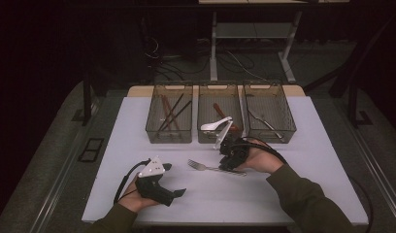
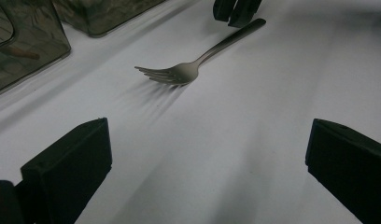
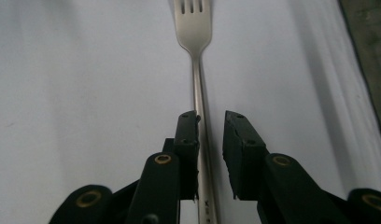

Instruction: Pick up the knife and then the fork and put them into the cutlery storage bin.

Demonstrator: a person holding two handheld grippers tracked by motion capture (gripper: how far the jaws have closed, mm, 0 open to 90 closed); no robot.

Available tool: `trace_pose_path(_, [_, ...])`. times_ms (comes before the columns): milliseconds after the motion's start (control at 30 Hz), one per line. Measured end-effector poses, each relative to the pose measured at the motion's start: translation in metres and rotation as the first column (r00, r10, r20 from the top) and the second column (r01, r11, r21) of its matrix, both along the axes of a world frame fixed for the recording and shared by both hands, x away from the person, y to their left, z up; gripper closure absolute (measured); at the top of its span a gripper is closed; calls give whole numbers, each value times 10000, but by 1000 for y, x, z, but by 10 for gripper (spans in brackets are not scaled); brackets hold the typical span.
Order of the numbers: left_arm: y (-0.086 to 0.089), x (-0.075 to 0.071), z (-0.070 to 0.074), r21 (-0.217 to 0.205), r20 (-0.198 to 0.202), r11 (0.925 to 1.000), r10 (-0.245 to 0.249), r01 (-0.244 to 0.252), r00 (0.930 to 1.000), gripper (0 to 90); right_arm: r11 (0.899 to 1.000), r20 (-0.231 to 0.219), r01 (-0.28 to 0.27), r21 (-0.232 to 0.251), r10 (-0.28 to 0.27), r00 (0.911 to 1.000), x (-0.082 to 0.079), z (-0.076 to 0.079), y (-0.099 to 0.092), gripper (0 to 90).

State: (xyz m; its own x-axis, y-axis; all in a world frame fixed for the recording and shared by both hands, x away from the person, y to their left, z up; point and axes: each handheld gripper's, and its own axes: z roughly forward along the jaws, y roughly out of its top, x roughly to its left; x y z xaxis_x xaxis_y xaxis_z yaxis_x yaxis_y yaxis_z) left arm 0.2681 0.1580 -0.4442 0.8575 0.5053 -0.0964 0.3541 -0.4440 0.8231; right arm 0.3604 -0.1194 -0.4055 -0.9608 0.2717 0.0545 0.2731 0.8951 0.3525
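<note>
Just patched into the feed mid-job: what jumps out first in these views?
The silver metal fork lies on the white tabletop, near the middle. The right hand-held gripper straddles its handle, jaws slightly apart and not yet closed. Behind it, three clear smoky plastic bins stand in a row holding utensils, while the left hand-held gripper is wide open at the front left.

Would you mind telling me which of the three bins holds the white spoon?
The middle bin: the white spoon lies in it. The left bin holds dark sticks, the right bin a metal utensil.
</note>
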Motion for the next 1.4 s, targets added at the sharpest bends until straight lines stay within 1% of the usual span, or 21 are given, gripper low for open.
trace_pose_path(133, [-1, 2, -2, -36, -15, 10000, -36, 36, 10000, 0, 9985, -147, -347, -416, 341, 9993, 2, -4, 13, 754])
trace_pose_path(267, [-2, 2, -2, -22, -47, 9999, -100, 100, 9999, 0, 9953, -204, -525, -810, 510, 9985, 4, -8, 21, 760])
trace_pose_path(433, [-2, 1, -2, -17, -61, 9999, -116, 116, 9999, 0, 9890, -327, -797, -1245, 762, 9966, 6, -9, 29, 774])
trace_pose_path(467, [-2, 1, -1, -13, -63, 9999, -121, 121, 9999, 0, 9874, -297, -849, -1335, 817, 9962, 6, -10, 31, 782])
trace_pose_path(533, [-2, 1, -1, 11, -52, 9999, -126, 126, 9999, 0, 9846, -397, -971, -1457, 923, 9949, 6, -12, 33, 786])
trace_pose_path(567, [-2, 1, -1, 7, -50, 9999, -147, 147, 9999, 0, 9824, -334, -1001, -1577, 960, 9948, 6, -13, 35, 796])
trace_pose_path(833, [-2, 0, -1, 58, -50, 9999, -138, 138, 9999, 0, 9716, -45, -1193, -2043, 1209, 9927, 3, -12, 41, 841])
trace_pose_path(967, [-2, 0, -1, 67, -63, 9999, -128, 129, 9999, 0, 9719, -35, -1141, -2060, 1158, 9933, 3, -12, 41, 845])
trace_pose_path(1133, [-2, 0, -1, 38, -76, 9999, -121, 121, 9999, 0, 9769, -140, -1012, -1883, 1004, 9949, 5, -12, 39, 846])
trace_pose_path(1233, [-1, 0, -1, 10, -81, 9999, -105, 105, 9999, 0, 9838, -132, -851, -1576, 841, 9964, 8, -10, 34, 846])
trace_pose_path(1267, [-1, 0, -1, -24, -93, 9999, -98, 97, 9999, 0, 9866, -160, -713, -1470, 697, 9974, 8, -8, 32, 846])
trace_pose_path(1400, [-1, 0, -1, -28, -99, 10000, -74, 74, 9999, 0, 9958, -101, -367, -838, 360, 9993, 10, -1, 21, 846])
